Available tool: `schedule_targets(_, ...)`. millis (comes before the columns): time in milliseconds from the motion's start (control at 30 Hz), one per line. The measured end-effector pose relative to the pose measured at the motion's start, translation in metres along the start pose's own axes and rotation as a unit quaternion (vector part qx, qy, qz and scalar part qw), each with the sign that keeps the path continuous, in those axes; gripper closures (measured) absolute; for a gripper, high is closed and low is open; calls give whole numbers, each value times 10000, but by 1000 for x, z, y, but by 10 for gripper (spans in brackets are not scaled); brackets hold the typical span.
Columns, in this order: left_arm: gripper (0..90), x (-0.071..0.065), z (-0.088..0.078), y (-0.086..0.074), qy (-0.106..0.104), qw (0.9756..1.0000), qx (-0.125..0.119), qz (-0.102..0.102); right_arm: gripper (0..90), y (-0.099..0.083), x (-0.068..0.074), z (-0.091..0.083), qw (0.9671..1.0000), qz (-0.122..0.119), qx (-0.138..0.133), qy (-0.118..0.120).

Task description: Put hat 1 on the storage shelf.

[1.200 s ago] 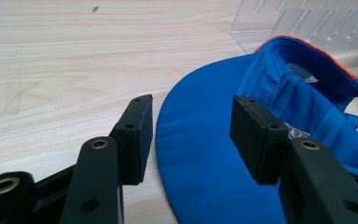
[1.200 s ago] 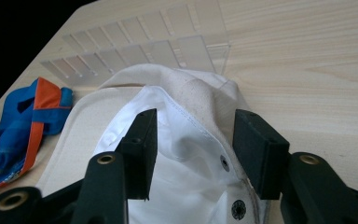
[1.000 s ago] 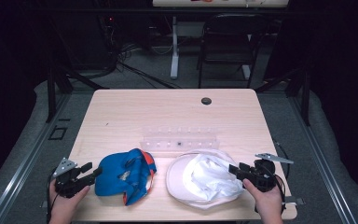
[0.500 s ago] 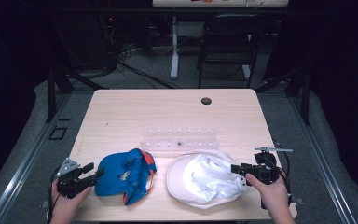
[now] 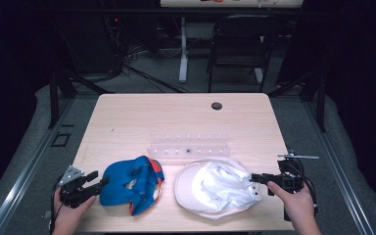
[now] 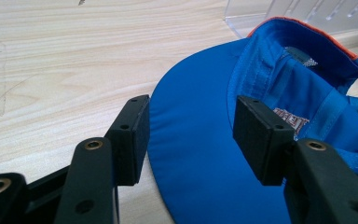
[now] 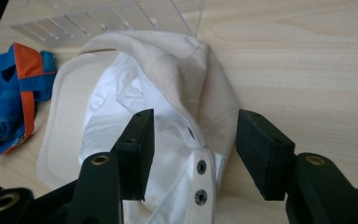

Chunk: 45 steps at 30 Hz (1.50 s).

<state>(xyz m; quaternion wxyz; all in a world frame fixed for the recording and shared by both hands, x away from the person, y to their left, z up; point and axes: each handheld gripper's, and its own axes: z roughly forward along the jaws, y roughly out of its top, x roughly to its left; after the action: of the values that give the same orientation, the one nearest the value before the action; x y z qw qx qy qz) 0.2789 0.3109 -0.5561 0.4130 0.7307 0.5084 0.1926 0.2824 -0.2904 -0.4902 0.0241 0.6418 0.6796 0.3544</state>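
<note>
Left gripper: jaws apart around the blue cap brim on the surface — may only nudge it.
Right gripper: apart over the white cap strap (could snag loose fabric).

We see a blue cap of smooth, faintly sheened woven cloth with orange trim, and a cream cap of matt, coarser cotton lined in white cloth with metal snaps. Beyond the cream cap, a clear glossy plastic rack. The counter is pale matt wood-grain laminate. Gripper pads are matt black.
</note>
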Motion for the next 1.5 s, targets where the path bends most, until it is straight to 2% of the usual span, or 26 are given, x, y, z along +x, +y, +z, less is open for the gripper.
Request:
schedule_targets(67,466,0,0,0,11,10000,0,0,473,-3,-4,0,9998,91,161,-25)
schedule_targets(267,466,0,2,0,25,10000,-32,5,477,-8,-8,6,9991,181,393,36)
schedule_targets(300,466,0,2,0,27,10000,-32,5,478,-9,-8,8,9989,177,436,79)
schedule_targets(533,466,1,0,0,37,10000,23,21,475,-12,-7,21,9984,119,546,-10)
schedule_targets(667,467,1,1,0,38,10000,20,19,505,-15,-9,31,9976,217,664,7)
schedule_targets(767,467,1,1,0,43,10000,15,18,531,-15,-9,37,9967,150,800,65)
schedule_targets(867,467,1,1,0,47,10000,8,17,560,-16,-8,39,9966,154,809,68)
schedule_targets(900,466,2,1,0,47,10000,11,19,603,-17,-8,42,9965,153,824,45)
schedule_targets(1033,467,2,1,0,50,10000,21,21,665,-18,-8,47,9957,251,891,19)
schedule_targets(1200,466,2,0,0,61,10000,12,25,737,-16,-8,45,9945,180,1028,64)
schedule_targets(1267,467,2,0,0,73,10000,1,19,780,-15,-6,42,9960,306,824,123)
schedule_targets(1300,467,2,0,0,74,10000,1,19,790,-13,-6,40,9957,240,888,148)
schedule_targets(1500,467,2,0,0,82,10000,3,23,809,-8,-2,34,9962,157,827,232)
